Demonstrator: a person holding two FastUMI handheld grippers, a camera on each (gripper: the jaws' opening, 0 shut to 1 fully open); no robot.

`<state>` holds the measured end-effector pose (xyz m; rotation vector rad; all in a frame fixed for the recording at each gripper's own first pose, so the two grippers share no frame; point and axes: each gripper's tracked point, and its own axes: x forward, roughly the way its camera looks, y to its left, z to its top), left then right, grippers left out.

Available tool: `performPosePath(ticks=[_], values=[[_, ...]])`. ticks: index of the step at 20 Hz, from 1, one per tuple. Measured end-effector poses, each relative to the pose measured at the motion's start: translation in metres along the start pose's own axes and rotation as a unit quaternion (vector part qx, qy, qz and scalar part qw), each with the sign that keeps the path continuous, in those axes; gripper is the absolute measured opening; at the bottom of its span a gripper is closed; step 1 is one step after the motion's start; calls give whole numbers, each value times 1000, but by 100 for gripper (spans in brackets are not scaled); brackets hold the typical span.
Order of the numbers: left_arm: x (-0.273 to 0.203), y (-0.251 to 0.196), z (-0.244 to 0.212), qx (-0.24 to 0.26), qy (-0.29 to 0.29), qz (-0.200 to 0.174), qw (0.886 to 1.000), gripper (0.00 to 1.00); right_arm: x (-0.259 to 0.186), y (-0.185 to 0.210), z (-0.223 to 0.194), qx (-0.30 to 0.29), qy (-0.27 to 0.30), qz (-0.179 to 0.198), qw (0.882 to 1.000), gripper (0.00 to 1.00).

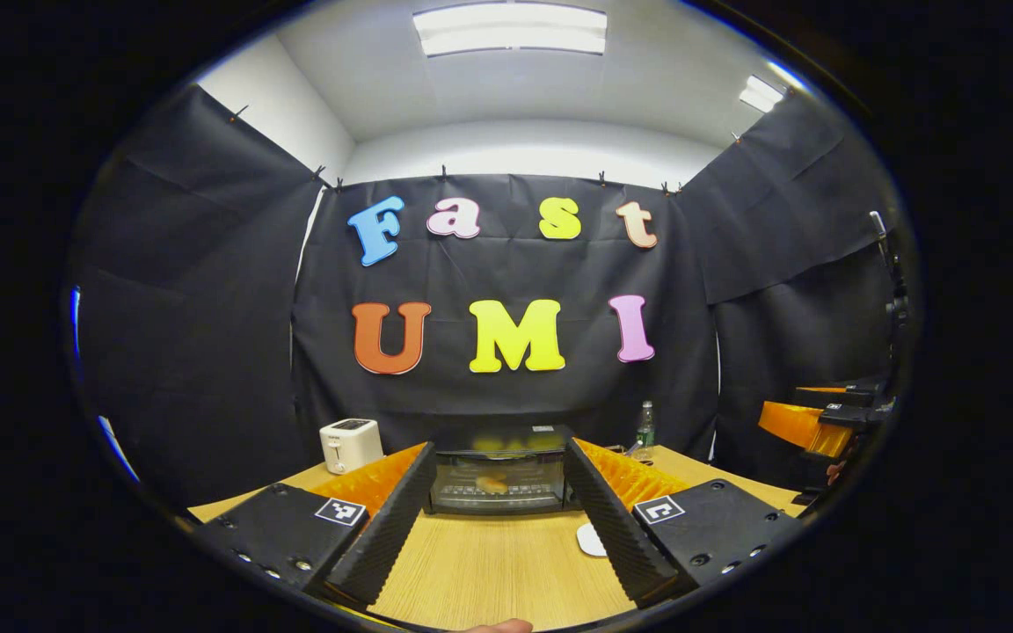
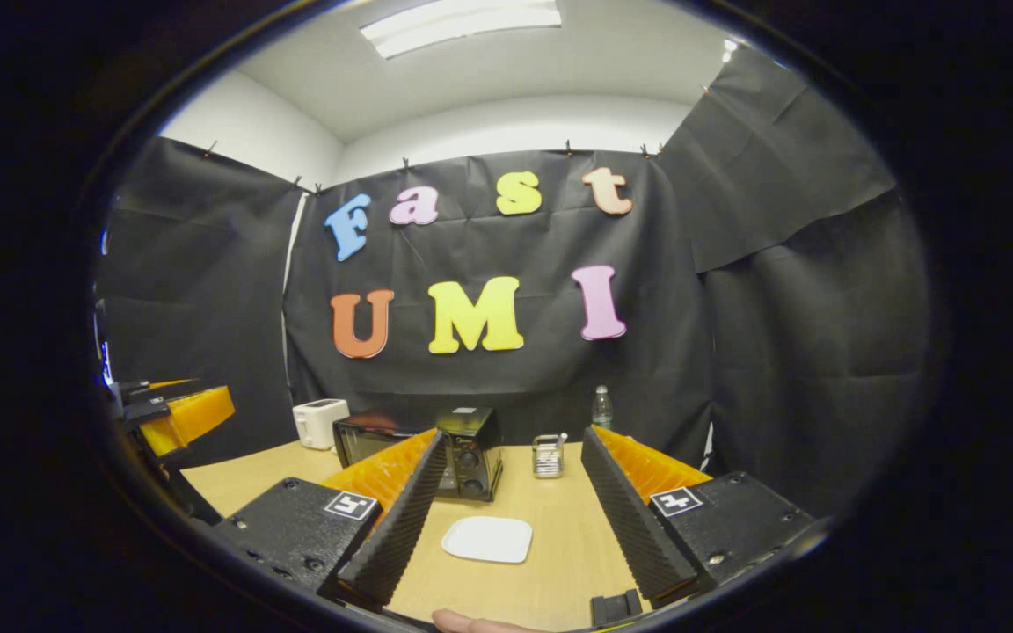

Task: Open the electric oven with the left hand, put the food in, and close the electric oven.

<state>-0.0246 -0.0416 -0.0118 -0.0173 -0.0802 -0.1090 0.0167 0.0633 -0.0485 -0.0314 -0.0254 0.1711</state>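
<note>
Wooden table (image 2: 559, 563); both tongs (image 1: 498, 545) (image 2: 506, 549) level, spread.

left tool (image 1: 499, 536): fingers spread, holding nothing | right tool (image 2: 511, 536): fingers spread, holding nothing

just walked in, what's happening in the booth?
A person holds a hand-held gripper in each hand above the wooden table. The left hand-held gripper is open, facing the electric oven, whose door looks closed with food inside. The right hand-held gripper is open and empty over a bare white plate.
</note>
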Motion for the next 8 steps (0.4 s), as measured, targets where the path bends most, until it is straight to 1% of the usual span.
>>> performPosePath(ticks=[1,2,3,4,5,6,8], values=[[1,1,-4,0,7,0,1000,95,-1,0,0,1,0,-1,1000,93],[2,1,-6,1,11,0,1000,95,-1,-1,-1,0,0,-2,1000,98],[2,1,-6,2,12,1,1000,95,-1,-1,-2,-1,0,-2,1000,98],[4,3,-7,2,15,3,1000,95,-1,-3,-3,-3,-1,-4,1000,93],[3,4,-9,0,16,4,1000,95,-1,-4,-4,-4,0,-7,1000,93],[3,4,-12,-4,20,3,1000,95,-1,-6,-6,-5,2,-9,1000,98],[3,3,-16,-13,28,2,1000,95,-1,-9,-11,-4,8,-13,1000,98]])
